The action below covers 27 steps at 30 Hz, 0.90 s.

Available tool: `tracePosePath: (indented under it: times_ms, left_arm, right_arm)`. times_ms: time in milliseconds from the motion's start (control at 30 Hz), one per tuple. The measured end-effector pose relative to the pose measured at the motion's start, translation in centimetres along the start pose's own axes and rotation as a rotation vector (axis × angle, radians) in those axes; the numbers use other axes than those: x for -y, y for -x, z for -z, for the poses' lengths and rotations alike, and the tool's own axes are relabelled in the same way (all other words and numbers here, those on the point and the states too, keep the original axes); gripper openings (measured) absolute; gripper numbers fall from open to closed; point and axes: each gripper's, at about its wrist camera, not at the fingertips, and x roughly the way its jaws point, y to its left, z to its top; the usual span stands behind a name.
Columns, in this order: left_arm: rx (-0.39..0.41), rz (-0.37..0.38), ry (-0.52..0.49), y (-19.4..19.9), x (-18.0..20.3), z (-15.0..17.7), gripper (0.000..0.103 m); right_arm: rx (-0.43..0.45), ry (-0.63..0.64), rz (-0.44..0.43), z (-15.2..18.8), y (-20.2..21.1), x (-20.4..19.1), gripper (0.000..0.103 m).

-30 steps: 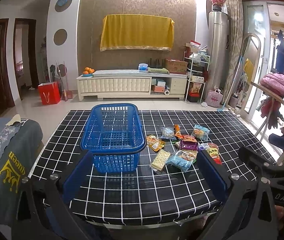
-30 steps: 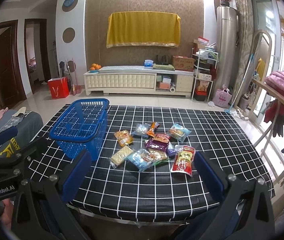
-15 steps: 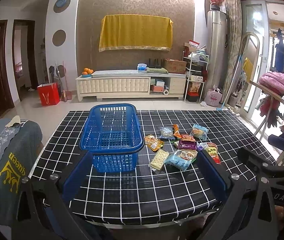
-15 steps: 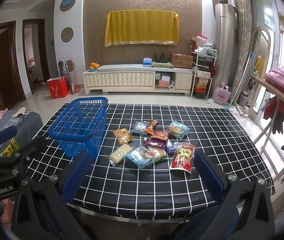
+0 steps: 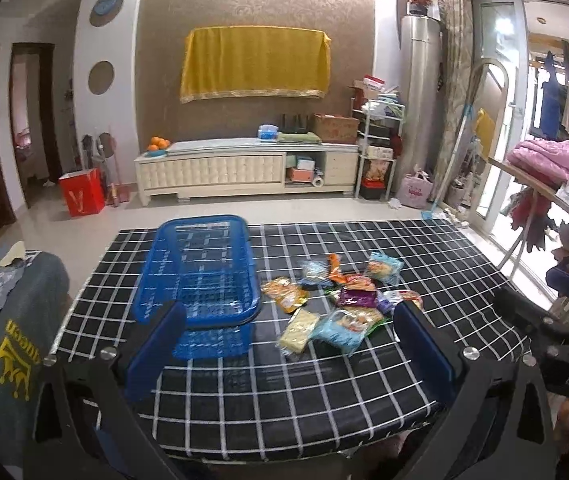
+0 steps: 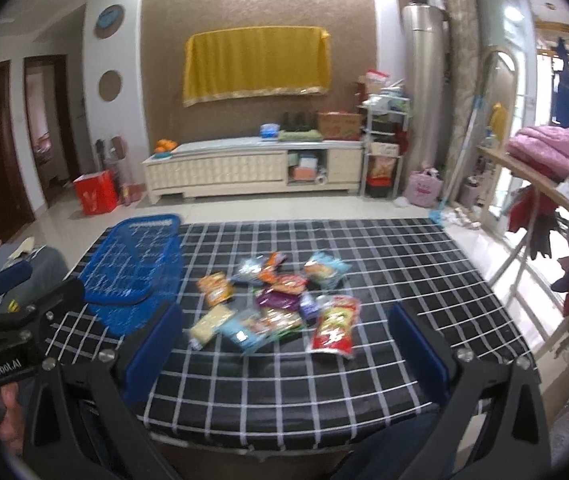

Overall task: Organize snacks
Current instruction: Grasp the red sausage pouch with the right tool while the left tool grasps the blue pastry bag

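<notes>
Two tools are hovering at the near edge of the tabletop (image 5: pixel 324 412), both with jaws spread wide and holding nothing. Snack pile (image 6: pixel 280 304) is lying mid-tabletop, all packets loose on the checked cloth, none in the blue basket (image 5: pixel 200 276) yet. Basket is sitting left of the pile, just beside the nearest orange packet (image 5: pixel 286 290), and looks empty.

Key relation: in the right wrist view the pile is sitting straight ahead between the right tool (image 6: pixel 284 344) fingers, with the red packet (image 6: pixel 334 328) closest, its long axis running roughly away from the tool, slightly tilted. In the left wrist view the left tool (image 5: pixel 284 344) is facing the gap between basket and pile, basket nearer its left finger.

Judging from this, right tool is better placed for the first pick, then carrying leftward to the basket. Right view is blurring a bit.
</notes>
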Motion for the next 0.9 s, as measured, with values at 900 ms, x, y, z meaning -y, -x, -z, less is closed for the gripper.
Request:
tracePosePath:
  times_ms: [900]
  left_arm:
    - [-0.494, 0.125, 0.004, -22.9, 7.3, 1.5, 0.102]
  right_arm:
    - [-0.499, -0.099, -0.002, 2.2, -22.1, 10.2, 0.103]
